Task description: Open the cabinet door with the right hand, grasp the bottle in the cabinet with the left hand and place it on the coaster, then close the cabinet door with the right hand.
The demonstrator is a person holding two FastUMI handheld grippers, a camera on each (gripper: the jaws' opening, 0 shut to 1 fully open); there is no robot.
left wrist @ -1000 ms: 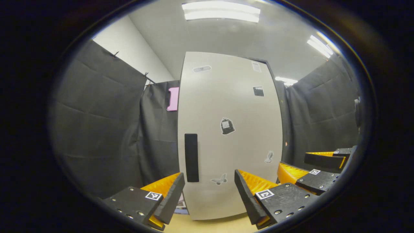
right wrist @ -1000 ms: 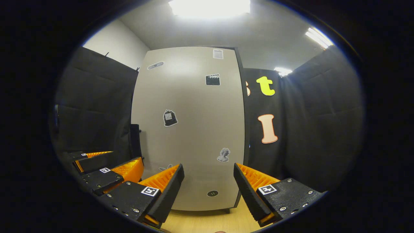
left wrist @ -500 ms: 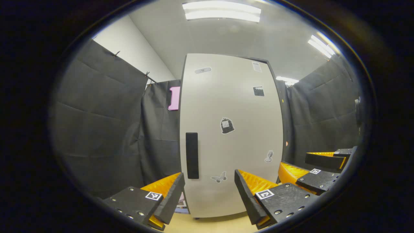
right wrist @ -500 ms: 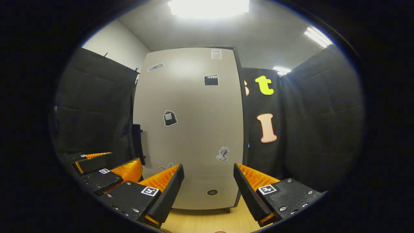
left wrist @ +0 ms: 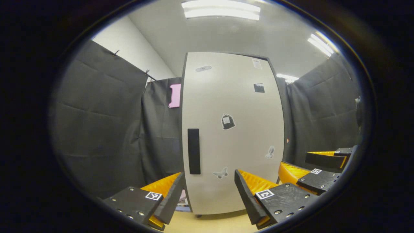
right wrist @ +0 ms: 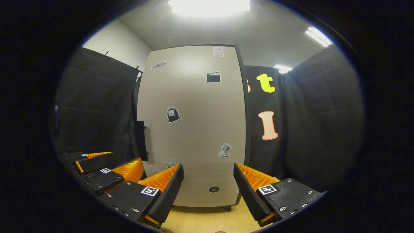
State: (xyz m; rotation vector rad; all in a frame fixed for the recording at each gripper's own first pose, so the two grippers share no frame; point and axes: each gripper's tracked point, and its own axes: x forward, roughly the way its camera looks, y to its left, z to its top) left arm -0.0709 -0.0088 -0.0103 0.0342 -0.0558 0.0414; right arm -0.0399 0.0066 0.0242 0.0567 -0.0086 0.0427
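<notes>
Grey-beige laminate covers the cabinet door point(left wrist: 233, 129), a tall flat panel that stands shut and upright at 12 o'clock in both the left gripper view and the right gripper view. The door carries several small stickers and a dark vertical bar handle point(left wrist: 193, 151) near its left edge, at about 10 o'clock from the left gripper point(left wrist: 208, 197). In the right gripper view the same handle point(right wrist: 141, 140) appears edge-on, standing proud of the panel on short posts, at about 10 o'clock from the right gripper point(right wrist: 208, 191). Both grippers have their fingers spread wide apart and hold nothing; neither touches the door. The right gripper is also visible at 4 o'clock in the left gripper view, likewise spread. The bottle is presumably behind the shut door and cannot be assessed; the coaster cannot be located from these frames. Judged from its appearance, the door is a rigid, smooth board likely to swing on hinges along its right edge, so the flat face offers no purchase. Take hold at the handle only, with one finger behind the bar and one in front, near its mid-height, and pull squarely to avoid slipping off. The cabinet stands on a pale wood-grain surface point(right wrist: 207, 220), which looks level and smooth. Black cloth walls point(left wrist: 97, 123) enclose the booth closely on both sides, under a white ceiling with bright strip lights point(left wrist: 221, 9).
</notes>
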